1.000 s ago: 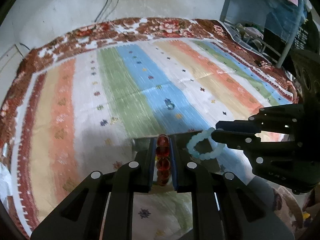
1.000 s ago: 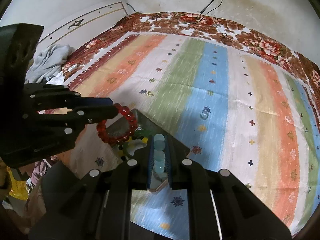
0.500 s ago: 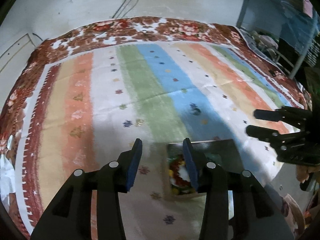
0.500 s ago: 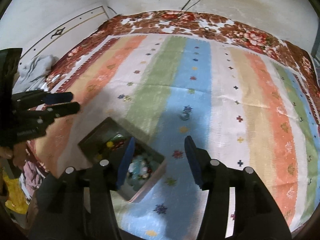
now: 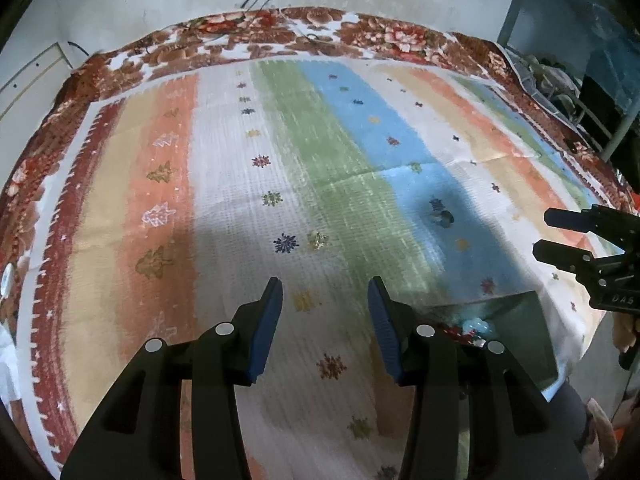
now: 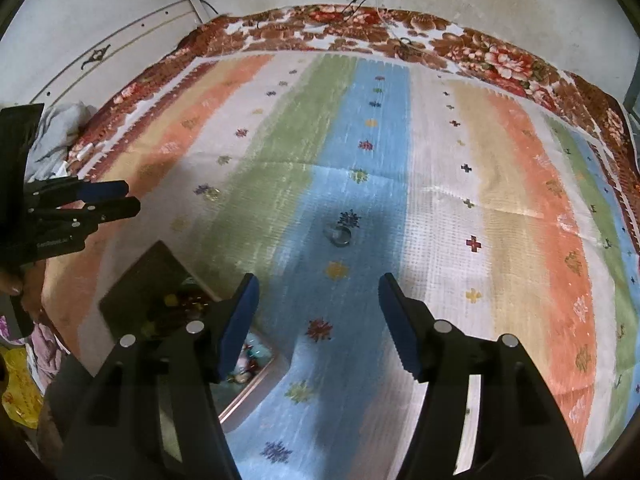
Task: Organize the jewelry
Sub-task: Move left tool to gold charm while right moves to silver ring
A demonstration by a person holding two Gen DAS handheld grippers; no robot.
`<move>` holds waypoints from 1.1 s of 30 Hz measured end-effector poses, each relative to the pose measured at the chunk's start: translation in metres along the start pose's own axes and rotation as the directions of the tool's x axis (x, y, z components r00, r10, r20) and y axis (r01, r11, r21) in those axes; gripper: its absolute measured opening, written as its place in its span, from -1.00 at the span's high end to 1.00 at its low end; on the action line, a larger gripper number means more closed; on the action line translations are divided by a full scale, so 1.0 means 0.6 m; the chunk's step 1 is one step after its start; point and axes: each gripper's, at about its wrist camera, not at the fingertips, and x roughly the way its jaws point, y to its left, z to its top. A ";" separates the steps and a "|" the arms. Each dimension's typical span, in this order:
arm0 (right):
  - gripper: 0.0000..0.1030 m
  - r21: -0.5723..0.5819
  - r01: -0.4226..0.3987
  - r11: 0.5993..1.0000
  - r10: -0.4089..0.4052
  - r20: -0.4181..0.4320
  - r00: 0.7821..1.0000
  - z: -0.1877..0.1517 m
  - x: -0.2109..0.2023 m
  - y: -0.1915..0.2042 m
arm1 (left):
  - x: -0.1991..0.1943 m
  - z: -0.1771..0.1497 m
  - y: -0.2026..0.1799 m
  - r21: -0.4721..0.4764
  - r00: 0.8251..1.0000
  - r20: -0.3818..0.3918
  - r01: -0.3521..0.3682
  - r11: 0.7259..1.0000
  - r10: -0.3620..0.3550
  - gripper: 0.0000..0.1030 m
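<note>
My left gripper (image 5: 325, 320) is open and empty above the striped cloth, left of the jewelry box (image 5: 520, 320). The box holds beaded bracelets, a pale blue one (image 5: 476, 325) showing behind my right finger. My right gripper (image 6: 318, 320) is open and empty, with the same box (image 6: 148, 280) at its lower left, partly hidden by its left finger. A small ring (image 6: 340, 236) lies on the blue stripe ahead of the right gripper; it also shows in the left wrist view (image 5: 443, 220). A tiny gold piece (image 5: 319, 240) lies on the cloth ahead of the left gripper.
The striped cloth (image 5: 320, 160) covers a bed with a floral border (image 6: 400, 32) by a white wall. The other gripper shows at each view's edge (image 5: 592, 248) (image 6: 80, 208). Crumpled clothes (image 6: 56, 136) lie at the left; a metal rack (image 5: 580, 92) stands at the right.
Both grippers let go of their bracelets, red from the left and pale blue from the right, into the box, opened wide, and drew apart and away from the box.
</note>
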 end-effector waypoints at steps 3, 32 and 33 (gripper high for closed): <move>-0.22 0.000 -0.007 1.000 0.007 -0.014 1.000 0.006 0.022 -0.009 | 0.021 0.008 0.004 0.002 1.000 -0.011 0.006 1.000 -0.006 0.14; -0.20 -0.027 -0.025 0.999 0.021 -0.121 0.992 0.034 0.185 -0.035 | 0.156 0.036 0.021 0.028 0.993 -0.088 0.076 0.997 -0.073 0.17; -0.18 -0.031 -0.023 0.999 0.019 -0.120 0.993 0.034 0.188 -0.034 | 0.157 0.037 0.021 0.030 0.993 -0.088 0.076 0.997 -0.073 0.18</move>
